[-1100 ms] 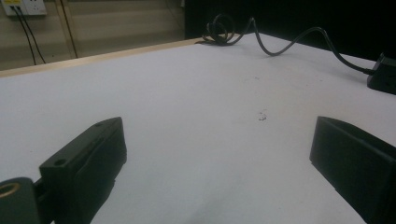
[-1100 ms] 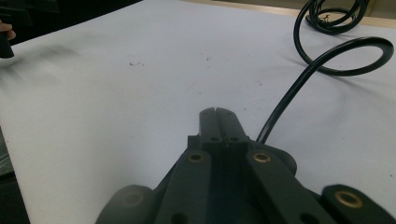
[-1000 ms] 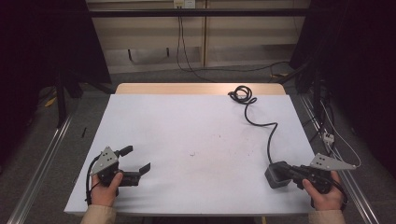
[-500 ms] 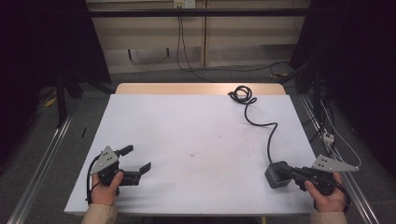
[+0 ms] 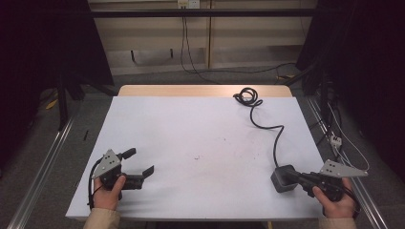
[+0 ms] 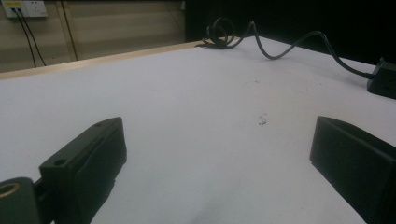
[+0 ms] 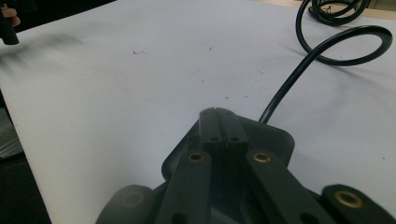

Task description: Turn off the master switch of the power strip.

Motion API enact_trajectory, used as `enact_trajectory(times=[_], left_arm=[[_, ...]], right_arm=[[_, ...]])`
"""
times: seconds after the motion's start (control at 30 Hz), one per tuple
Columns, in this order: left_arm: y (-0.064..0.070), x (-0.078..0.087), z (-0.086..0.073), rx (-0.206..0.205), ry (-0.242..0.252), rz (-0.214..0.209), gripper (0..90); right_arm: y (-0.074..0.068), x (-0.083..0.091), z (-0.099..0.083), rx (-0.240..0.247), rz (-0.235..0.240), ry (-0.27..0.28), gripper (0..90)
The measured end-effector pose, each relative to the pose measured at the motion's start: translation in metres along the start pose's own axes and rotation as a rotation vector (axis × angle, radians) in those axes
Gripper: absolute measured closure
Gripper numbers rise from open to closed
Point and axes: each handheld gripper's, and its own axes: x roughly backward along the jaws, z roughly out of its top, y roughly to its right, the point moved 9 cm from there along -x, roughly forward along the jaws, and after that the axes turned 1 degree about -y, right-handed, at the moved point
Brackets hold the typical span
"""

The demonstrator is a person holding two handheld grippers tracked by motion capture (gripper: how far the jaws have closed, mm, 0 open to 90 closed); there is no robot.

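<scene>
Black power adapter (image 5: 282, 178) at the closed tips of the right gripper (image 5: 300, 178); left gripper (image 5: 141, 163) wide apart, well away.

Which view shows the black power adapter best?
The high view: the power adapter sits whole at the right gripper, its cable running off. The right gripper view shows it close but partly covered; the left gripper view catches one edge.

Right claw (image 5: 292, 177) touches the black adapter (image 5: 282, 178); left claw (image 5: 139, 163) gapes apart.
</scene>
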Motion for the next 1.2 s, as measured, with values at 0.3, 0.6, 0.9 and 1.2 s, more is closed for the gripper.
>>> enact_trajectory(times=[0.3,0.6,0.9,1.2], left_arm=[[-0.0001,-0.0008,0.0001,0.008,0.003,0.000,3.5],[-0.0005,-0.0011,0.0002,0.008,0.004,0.002,3.4],[-0.0006,-0.0017,0.0001,0.009,0.004,0.003,3.4],[-0.0010,-0.0020,-0.0001,0.008,0.001,0.004,3.4]], right_arm=[[0.0002,0.0015,-0.0018,0.001,-0.001,-0.007,90.0],[0.0025,0.0054,-0.0022,-0.005,0.001,-0.001,90.0],[0.0067,0.0099,-0.0061,-0.008,-0.004,-0.008,90.0],[0.0066,0.0093,-0.0072,0.001,-0.008,-0.022,90.0]])
